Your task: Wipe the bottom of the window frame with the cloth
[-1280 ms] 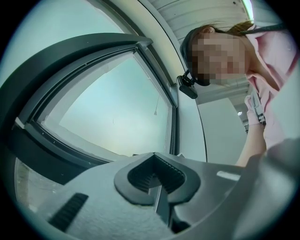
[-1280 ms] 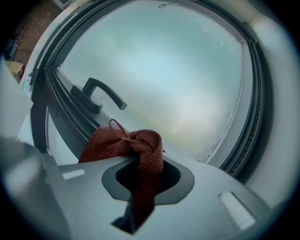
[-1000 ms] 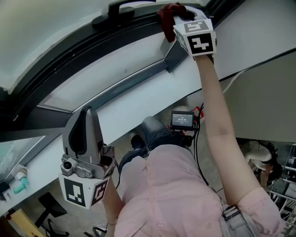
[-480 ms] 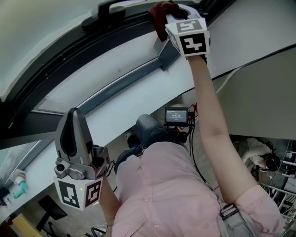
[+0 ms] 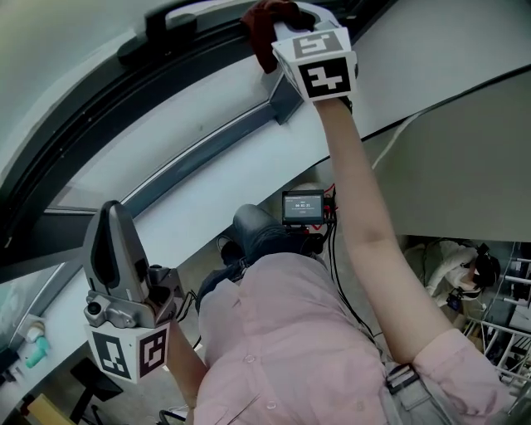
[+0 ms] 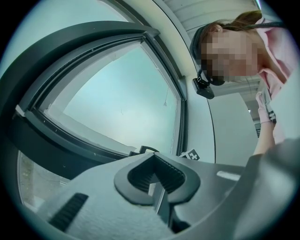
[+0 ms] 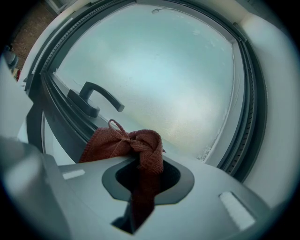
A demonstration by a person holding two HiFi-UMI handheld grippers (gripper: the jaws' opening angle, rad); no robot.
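My right gripper (image 5: 280,23) is raised at arm's length to the dark window frame (image 5: 99,116), shut on a red cloth (image 5: 264,23). In the right gripper view the knotted red cloth (image 7: 133,145) bulges out of the shut right gripper (image 7: 140,165) and lies against the frame's bottom rail (image 7: 56,117), just right of the window handle (image 7: 96,101). My left gripper (image 5: 109,222) hangs low at the left, away from the frame, shut with nothing in it. In its own view the left gripper (image 6: 157,180) points up at the glass (image 6: 122,98).
A black window handle (image 5: 178,17) sits left of the cloth. A white sill (image 5: 207,158) with a grey bar (image 5: 199,153) runs below the frame. A small screen (image 5: 303,206) and cables hang at the person's waist. A teal bottle (image 5: 33,349) stands at the lower left.
The right gripper with the cloth has slid leftward along the frame toward the handle. The left gripper has dropped lower and to the left, still shut.
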